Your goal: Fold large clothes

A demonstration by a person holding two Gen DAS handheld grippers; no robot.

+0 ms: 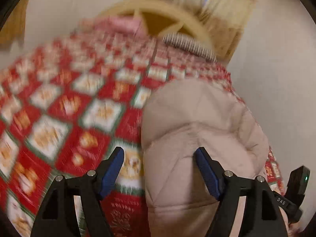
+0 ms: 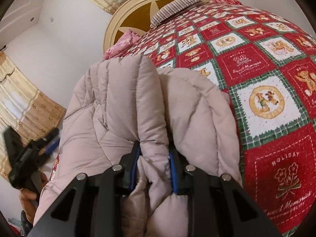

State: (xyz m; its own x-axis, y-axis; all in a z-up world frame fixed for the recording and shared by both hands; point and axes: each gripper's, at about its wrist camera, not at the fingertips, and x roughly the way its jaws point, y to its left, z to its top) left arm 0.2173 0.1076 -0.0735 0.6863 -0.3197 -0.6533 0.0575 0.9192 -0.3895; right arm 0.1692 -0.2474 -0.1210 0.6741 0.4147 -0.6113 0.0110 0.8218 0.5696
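While the left tool gapes empty, the right tool pinches the jacket.

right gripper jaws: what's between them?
A bunched fold of the beige puffer jacket, pinched by the right gripper; right wrist view shows it. It lies on the red quilt.

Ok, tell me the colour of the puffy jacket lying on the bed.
Pale pinkish beige, quilted jacket; it shows best in the right wrist view.
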